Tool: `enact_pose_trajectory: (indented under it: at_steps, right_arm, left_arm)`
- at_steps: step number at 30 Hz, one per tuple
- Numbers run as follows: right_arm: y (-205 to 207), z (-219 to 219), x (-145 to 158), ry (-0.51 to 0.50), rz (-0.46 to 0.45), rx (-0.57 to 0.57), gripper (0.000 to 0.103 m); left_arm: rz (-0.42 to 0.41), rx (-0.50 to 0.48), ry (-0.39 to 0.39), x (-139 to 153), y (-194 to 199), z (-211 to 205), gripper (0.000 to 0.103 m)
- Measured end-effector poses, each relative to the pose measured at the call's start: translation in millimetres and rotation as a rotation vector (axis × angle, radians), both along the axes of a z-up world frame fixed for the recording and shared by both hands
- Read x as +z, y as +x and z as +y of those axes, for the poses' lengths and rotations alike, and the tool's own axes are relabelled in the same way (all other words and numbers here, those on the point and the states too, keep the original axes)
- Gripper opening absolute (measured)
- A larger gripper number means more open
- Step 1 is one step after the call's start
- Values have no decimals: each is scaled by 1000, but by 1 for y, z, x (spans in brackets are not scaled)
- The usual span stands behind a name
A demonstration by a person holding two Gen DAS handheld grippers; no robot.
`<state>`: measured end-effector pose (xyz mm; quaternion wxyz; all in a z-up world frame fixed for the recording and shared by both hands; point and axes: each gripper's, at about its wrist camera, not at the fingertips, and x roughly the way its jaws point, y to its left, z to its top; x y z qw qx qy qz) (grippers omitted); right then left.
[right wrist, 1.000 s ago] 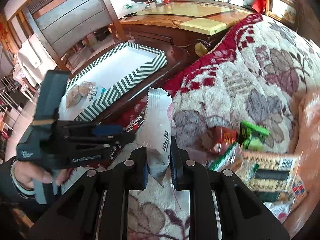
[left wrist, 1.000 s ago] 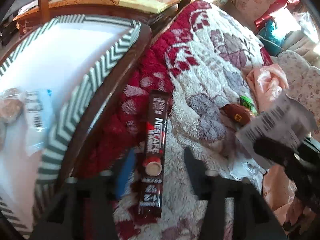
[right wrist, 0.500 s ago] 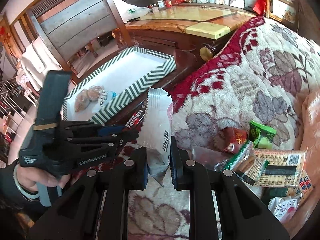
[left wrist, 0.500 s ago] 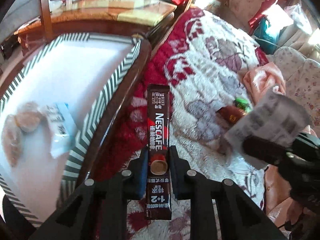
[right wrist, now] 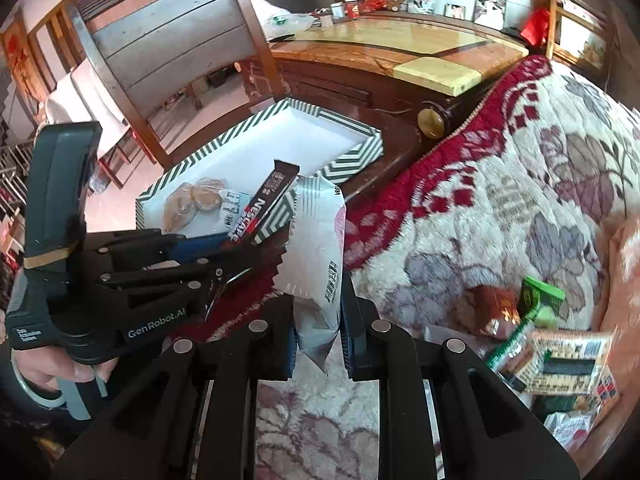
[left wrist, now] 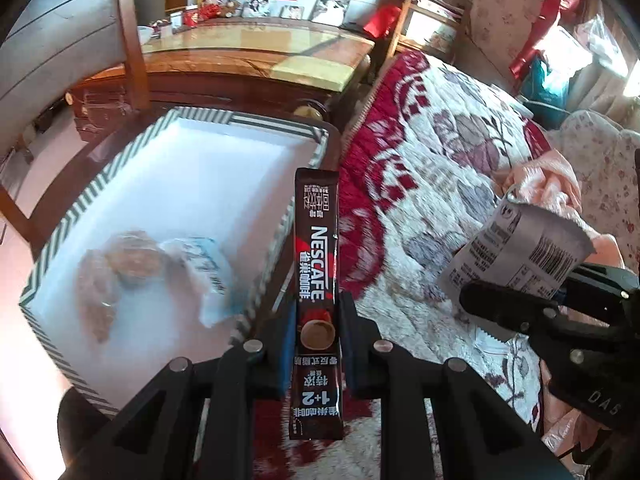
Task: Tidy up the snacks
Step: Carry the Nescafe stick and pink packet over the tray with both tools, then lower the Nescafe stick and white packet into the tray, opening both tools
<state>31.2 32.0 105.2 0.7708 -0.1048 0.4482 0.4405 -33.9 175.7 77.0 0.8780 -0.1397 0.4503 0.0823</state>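
Between our left gripper's (left wrist: pixel 316 332) jaws we hold a dark brown Nescafé coffee stick (left wrist: pixel 316 280), pinched near its lower third so that most of its length stands up past the fingertips and a short tail hangs below them. Our right gripper (right wrist: pixel 318 320) is clamped on a white snack packet (right wrist: pixel 318 248) with zigzag-cut ends, gripped at its lower part with the upper part rising above the pads. In the right wrist view, the left gripper sits to the left of our right jaws, held by a hand (right wrist: pixel 60 372), its stick slanting up over the near corner of the striped box (right wrist: pixel 352 160). That green-and-white chevron box lies ahead and left of both jaws, on a dark wooden surface; inside it are round pastries in clear wrap (right wrist: pixel 192 204) and a small white-and-blue packet (right wrist: pixel 232 208) beside them. Under and to the right of the jaws spreads a red-and-cream floral blanket (right wrist: pixel 500 208). Farther right on it lies a loose heap of snack packets (right wrist: pixel 552 352), green, red and tan.
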Motion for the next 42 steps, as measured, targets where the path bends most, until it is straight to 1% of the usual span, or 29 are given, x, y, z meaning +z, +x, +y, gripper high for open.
enact_pose_trajectory:
  at_steps: [4, 14, 22, 33, 42]
  right_arm:
    - [-3, 19, 4, -13, -12, 28, 16]
    - [-5, 62, 7, -31, -17, 86, 16]
    - [-9, 93, 2, -59, -19, 134, 16]
    - [-10, 117, -5, -90, -12, 164, 16]
    - [0, 148, -11, -158, -44, 185, 16]
  left_arm:
    - [-14, 28, 15, 5, -6, 12, 22]
    - [-25, 112, 5, 7, -13, 50, 22]
    - [-16, 169, -4, 2, -18, 76, 22]
    - [-2, 218, 0, -5, -16, 105, 22]
    - [24, 248, -15, -14, -7, 123, 22]
